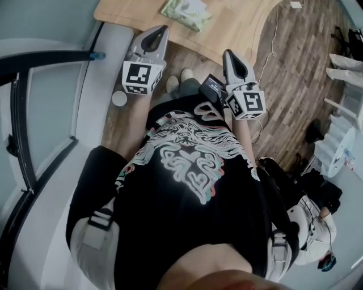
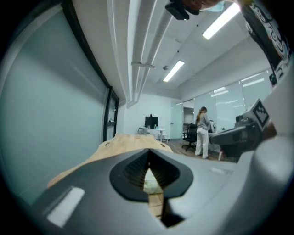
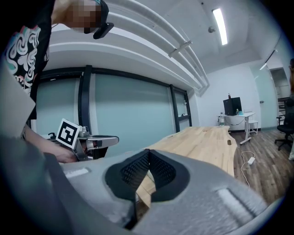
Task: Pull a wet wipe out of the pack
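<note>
In the head view, the pack of wet wipes (image 1: 186, 12) lies on the wooden tabletop (image 1: 130, 14). The left hand-held gripper (image 1: 163, 28) and the right hand-held gripper (image 1: 228, 54) are near the tabletop's edge, apart from the pack.

In the left gripper view, its jaws are closed and hold nothing.

In the right gripper view, its jaws are closed and empty too.
</note>
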`<state>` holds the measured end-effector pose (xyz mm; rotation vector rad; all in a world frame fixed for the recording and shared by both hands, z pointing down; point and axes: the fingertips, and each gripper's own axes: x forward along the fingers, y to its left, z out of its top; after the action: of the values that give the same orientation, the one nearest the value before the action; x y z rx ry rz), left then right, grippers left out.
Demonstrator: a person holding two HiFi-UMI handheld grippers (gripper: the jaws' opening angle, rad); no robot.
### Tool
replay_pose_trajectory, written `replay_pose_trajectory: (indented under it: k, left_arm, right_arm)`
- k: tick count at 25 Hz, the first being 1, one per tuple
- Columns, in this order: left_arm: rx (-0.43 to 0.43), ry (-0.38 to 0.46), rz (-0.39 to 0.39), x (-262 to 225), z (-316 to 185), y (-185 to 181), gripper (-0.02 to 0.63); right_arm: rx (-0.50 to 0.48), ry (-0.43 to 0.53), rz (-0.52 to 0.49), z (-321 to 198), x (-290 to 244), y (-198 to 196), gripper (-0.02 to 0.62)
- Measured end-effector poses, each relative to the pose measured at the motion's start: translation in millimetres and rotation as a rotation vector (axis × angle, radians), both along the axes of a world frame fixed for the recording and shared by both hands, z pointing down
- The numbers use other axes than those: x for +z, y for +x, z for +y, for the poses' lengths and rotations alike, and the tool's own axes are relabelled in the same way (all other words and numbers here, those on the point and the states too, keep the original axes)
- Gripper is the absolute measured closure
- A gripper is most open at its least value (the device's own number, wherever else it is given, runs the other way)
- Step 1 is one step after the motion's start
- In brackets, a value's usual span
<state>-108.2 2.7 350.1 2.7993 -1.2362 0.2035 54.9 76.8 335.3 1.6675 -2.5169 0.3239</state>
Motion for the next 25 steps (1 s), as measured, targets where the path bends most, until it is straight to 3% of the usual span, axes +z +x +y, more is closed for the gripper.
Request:
replay_pose_trajectory:
  k: [4,15,25]
  left_arm:
    - [0.032,-0.011,-0.004,6,-5,7,0.620]
    - [0.010,-0.018,-0.016,14,-26,17,0.620]
    - [0.056,0.014,-0.152,28,-37,25,0.620]
  right_arm:
    - [0.009,0.000,0.007,-1,2,5,0.597]
    - [-0.009,0.030,-0.003,-27,-1,12,0.597]
    - [0.048,0.021,0.028,-49,17,24,0.597]
